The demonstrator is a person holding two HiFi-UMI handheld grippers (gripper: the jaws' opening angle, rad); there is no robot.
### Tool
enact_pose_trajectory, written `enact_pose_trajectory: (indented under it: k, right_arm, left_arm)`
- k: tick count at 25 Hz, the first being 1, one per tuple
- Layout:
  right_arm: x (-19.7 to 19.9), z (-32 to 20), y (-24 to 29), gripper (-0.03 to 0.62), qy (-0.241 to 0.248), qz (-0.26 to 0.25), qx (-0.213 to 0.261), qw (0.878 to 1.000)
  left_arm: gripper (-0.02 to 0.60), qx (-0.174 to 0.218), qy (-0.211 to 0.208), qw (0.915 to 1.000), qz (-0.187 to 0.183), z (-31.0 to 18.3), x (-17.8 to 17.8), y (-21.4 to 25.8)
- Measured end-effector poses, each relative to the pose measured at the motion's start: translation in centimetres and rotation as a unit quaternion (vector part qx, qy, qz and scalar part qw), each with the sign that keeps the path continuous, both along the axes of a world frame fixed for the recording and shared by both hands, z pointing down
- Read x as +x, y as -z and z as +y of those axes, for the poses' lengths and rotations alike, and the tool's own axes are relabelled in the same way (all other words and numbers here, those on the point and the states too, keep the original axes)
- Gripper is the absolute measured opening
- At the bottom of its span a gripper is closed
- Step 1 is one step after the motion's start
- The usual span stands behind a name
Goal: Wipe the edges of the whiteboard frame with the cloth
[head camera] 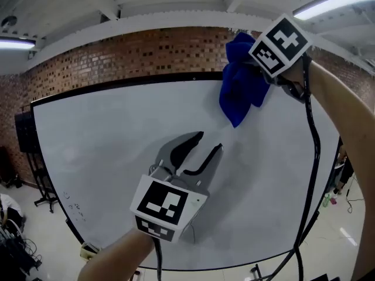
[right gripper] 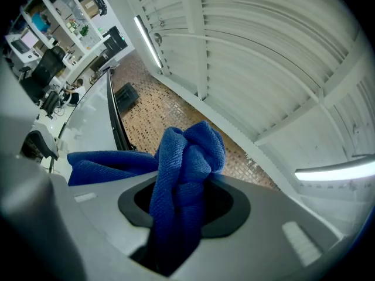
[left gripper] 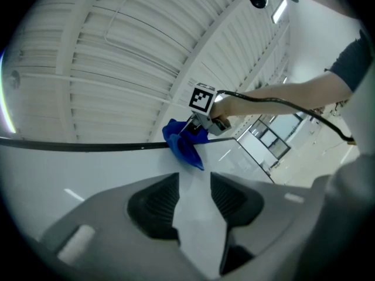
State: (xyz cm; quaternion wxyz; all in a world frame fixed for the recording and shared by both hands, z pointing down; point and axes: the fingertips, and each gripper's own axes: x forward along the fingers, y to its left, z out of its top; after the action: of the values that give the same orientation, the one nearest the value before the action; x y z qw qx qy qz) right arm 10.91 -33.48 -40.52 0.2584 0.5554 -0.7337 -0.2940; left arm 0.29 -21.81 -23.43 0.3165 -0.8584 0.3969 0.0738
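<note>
A large whiteboard [head camera: 129, 157] with a thin black frame [head camera: 117, 84] fills the head view. My right gripper [head camera: 258, 69] is shut on a bunched blue cloth [head camera: 240, 86], held at the board's top edge near the right end. The right gripper view has the cloth [right gripper: 184, 168] squeezed between the jaws, with the black frame [right gripper: 115, 116] running off to the left. Lower on the board, my left gripper [head camera: 202, 145] stands open and holds nothing, its tips close to the white surface. From the left gripper view, the cloth [left gripper: 184, 142] hangs over the frame [left gripper: 82, 147].
A brick wall [head camera: 135, 54] rises behind the board, under a white ceiling with strip lights [head camera: 334, 2]. A black cable [head camera: 313, 157] hangs from my right arm across the board's right side. Stand legs [head camera: 44, 198] and clutter sit on the floor at the left.
</note>
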Motion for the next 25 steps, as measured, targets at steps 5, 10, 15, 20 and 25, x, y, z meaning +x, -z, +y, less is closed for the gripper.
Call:
enact_pose_trajectory:
  k: [5, 10, 15, 20, 25]
  right_arm:
    - [3.2, -0.2, -0.4, 0.146, 0.0, 0.024, -0.003, 1.0]
    - [6.1, -0.3, -0.9, 0.146, 0.013, 0.044, -0.005, 0.999]
    - [7.8, -0.1, -0.8, 0.146, 0.029, 0.051, 0.007, 0.998]
    - [10.1, 0.0, -0.8, 0.146, 0.036, 0.035, 0.007, 0.999]
    - [13.7, -0.1, -0.4, 0.146, 0.018, 0.008, 0.004, 1.0]
  left_arm:
    - [0.169, -0.01, 0.01, 0.9999, 0.004, -0.7, 4.1, 0.3]
    - [0.169, -0.021, 0.02, 0.9993, 0.022, -0.7, 7.9, 0.0]
    - [0.169, -0.005, 0.041, 0.9991, 0.008, -0.6, 10.7, -0.9]
    - [0.169, 0.005, 0.04, 0.9992, -0.007, 0.1, 12.6, -1.0]
    - [0.169, 0.01, 0.013, 0.9998, -0.014, 0.7, 14.5, 0.1]
